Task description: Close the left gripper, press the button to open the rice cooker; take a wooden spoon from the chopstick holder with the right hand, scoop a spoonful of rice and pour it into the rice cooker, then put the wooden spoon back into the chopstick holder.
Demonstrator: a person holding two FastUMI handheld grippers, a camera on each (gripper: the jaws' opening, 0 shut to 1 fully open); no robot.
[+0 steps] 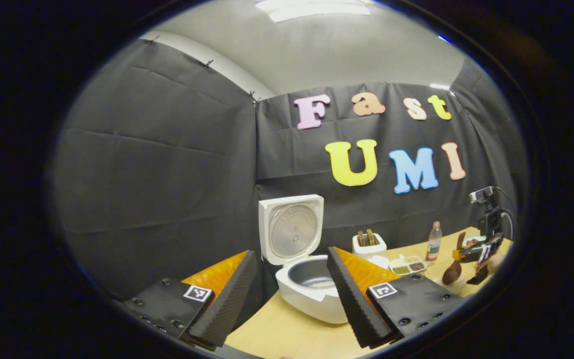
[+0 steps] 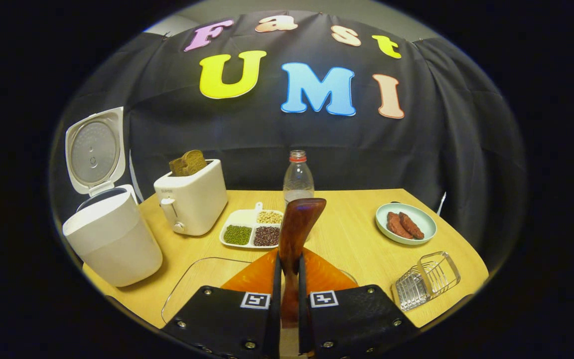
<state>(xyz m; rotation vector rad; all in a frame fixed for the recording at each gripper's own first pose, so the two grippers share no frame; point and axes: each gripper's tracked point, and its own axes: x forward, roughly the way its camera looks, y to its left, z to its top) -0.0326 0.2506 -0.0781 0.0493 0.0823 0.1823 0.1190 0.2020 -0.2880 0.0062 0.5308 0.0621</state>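
Observation:
The white rice cooker (image 1: 312, 299) stands open with its lid (image 1: 292, 229) upright, and a little white rice lies in the dark pot. My left gripper (image 1: 291, 253) is open in front of it, holding nothing. At the far right of the left gripper view, my right gripper (image 1: 476, 254) holds the wooden spoon (image 1: 454, 271) with the bowl end hanging down over the table. In the right gripper view, my right gripper (image 2: 289, 259) is shut on the wooden spoon (image 2: 299, 224), whose handle end points up and forward. The wire chopstick holder (image 2: 426, 281) sits at the right front. The rice cooker (image 2: 112, 239) is at the left.
A white toaster (image 2: 192, 202) with bread stands beside the cooker. A divided tray of beans (image 2: 252, 232), a clear bottle (image 2: 298, 177) and a plate of sausages (image 2: 405, 224) lie on the wooden table (image 2: 347, 234). A clear glass dish (image 2: 202, 279) sits under my right gripper.

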